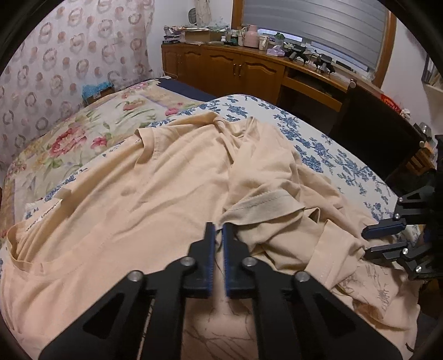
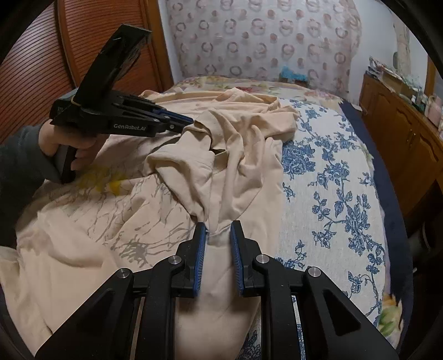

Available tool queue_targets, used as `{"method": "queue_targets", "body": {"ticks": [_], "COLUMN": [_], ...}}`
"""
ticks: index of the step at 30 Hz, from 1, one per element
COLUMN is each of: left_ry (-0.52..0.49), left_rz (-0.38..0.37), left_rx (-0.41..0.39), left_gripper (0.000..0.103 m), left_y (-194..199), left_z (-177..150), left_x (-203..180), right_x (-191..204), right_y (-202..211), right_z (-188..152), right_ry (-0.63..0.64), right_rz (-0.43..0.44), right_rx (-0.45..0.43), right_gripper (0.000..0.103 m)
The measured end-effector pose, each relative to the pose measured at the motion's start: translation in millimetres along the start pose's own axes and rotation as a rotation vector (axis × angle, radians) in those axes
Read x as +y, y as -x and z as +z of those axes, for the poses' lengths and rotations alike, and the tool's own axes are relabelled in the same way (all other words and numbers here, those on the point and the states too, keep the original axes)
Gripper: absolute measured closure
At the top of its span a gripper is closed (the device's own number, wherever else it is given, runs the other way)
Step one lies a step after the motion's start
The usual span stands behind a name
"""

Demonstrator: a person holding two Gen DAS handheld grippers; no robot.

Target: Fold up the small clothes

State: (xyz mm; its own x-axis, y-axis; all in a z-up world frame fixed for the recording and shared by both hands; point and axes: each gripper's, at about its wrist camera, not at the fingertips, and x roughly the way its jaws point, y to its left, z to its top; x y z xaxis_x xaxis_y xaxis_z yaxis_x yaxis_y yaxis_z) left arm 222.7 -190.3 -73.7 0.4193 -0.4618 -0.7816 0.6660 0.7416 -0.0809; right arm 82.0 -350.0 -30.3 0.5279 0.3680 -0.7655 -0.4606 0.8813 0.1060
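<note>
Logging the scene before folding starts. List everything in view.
shirt: one, beige with grey print, crumpled on the bed
quilt: one, white with blue flowers, under the shirt
sheet: one, pink floral, beyond the quilt
curtain: one, pale with ring pattern, behind the bed
cabinet: one, brown wood, along the wall, top cluttered
jug: one, pink, on the cabinet
blind: one, grey, above the cabinet
left gripper: black, blue pads, shut on a shirt fold
right gripper: black, blue pads, shut on bunched shirt
hand: one, holding the left gripper
sleeve: one, grey
</note>
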Motion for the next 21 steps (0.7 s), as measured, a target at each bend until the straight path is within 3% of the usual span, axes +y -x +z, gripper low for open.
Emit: {"method": "queue_targets", "body": {"ticks": [4, 7, 13, 18, 21], "left_ry": [0.049, 0.095, 0.112, 0.110, 0.085], "left_rz": [0.018, 0.087, 0.157, 0.183, 0.178], "left_rx": [-0.073, -0.153, -0.129, -0.125, -0.135], "left_gripper": [0.103, 0.103, 0.103, 0.103, 0.095], "left_y": [24.2, 53.1, 58.7, 59.8, 66.2], "left_z": [2.1, 4.8, -3.2, -15.8, -20.9], "left_x": [6.2, 20.4, 43.4, 41.0, 31.5], "right_x": [0.1, -2.3, -2.2, 3.9, 9.2], "right_y": [-0.1, -0.1, 1.7, 10.9, 15.3], "right_z": [-0.1, 0.2, 0.5, 4.0, 12.4], "right_ry": [0.001, -0.006, 0.002, 0.012, 0.024], "right_rz": [-0.001, 0.006, 0.006, 0.019, 0.028], "right_rx": [0.000, -0.002, -0.006, -0.034, -0.055], "right_gripper": [0.087, 0.087, 0.087, 0.086, 0.086]}}
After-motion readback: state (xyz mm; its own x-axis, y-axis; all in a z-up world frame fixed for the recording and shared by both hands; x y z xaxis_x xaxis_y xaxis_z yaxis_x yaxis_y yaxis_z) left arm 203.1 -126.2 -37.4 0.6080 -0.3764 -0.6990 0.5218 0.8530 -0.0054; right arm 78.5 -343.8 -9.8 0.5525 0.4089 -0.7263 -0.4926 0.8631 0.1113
